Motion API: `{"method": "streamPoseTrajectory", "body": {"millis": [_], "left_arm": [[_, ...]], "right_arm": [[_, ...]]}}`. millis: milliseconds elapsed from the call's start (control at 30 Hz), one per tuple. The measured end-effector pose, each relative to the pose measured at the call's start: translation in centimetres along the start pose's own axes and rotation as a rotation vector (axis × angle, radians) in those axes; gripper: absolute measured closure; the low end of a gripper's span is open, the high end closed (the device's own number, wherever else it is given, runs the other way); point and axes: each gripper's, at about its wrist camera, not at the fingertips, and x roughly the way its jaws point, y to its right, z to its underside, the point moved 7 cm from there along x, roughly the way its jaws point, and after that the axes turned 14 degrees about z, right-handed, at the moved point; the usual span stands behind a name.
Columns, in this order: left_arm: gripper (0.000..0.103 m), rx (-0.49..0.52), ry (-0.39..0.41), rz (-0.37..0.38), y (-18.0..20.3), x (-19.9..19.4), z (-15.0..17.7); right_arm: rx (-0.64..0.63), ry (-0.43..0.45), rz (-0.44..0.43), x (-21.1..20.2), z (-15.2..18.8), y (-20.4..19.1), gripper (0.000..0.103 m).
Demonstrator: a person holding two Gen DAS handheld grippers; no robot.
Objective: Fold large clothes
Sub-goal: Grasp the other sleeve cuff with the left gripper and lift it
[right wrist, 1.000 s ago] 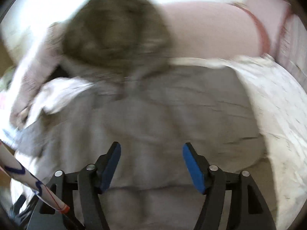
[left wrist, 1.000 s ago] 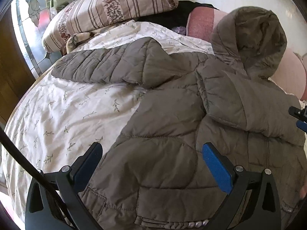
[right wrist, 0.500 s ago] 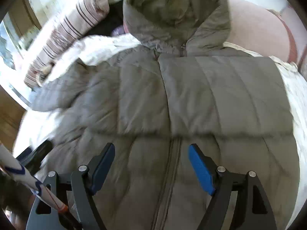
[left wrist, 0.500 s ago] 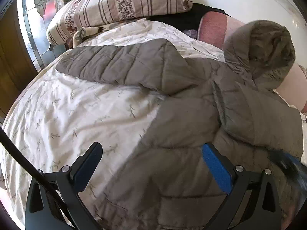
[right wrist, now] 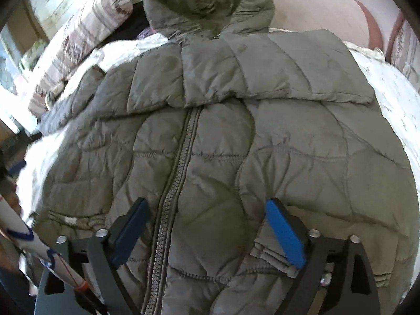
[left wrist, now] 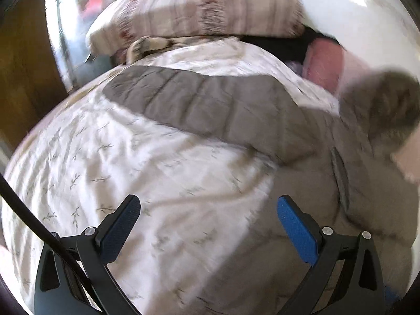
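Observation:
A grey-brown quilted hooded jacket [right wrist: 236, 136] lies front up on the bed, zipper [right wrist: 176, 178] closed, hood [right wrist: 210, 2] toward the pillows. Its right sleeve [right wrist: 288, 65] is folded across the chest. The left sleeve [left wrist: 199, 102] stretches out flat over the bedspread in the left wrist view. My right gripper [right wrist: 207, 225] is open and empty, just above the jacket's lower front, straddling the zipper. My left gripper [left wrist: 207, 223] is open and empty above the bedspread, beside the jacket's left edge, below the outstretched sleeve.
A white leaf-print bedspread [left wrist: 118, 173] covers the bed. A striped pillow [left wrist: 199, 8] and a pink pillow [left wrist: 325, 63] lie at the head. A wooden door or cabinet [left wrist: 23, 73] stands at the left. A black cable [left wrist: 31, 218] crosses the left wrist view.
My left gripper has swung left, off the jacket body toward the outstretched sleeve and bedspread. My right gripper has pulled back toward the hem, over the zipper. Both stay open.

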Motion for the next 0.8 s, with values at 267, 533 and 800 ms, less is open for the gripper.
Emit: {"method": "streamPoseTrajectory", "body": {"millis": [267,533,800], "left_arm": [[0.0,-0.177,-0.112,0.076,-6.4,3.2,-1.6],[0.001,-0.332,0.006,0.042,-15.5,3.7,-8.6],[0.045,-0.544,-0.001,0.184,-22.7,8.1,-12.3]], "right_arm": [[-0.072,0.004,0.013,0.4,0.1,-0.7,0.001],[-0.081,0.009,0.013,0.2,0.4,-0.6,0.001],[-0.091,0.015,0.017,0.1,0.6,-0.7,0.0]]}}
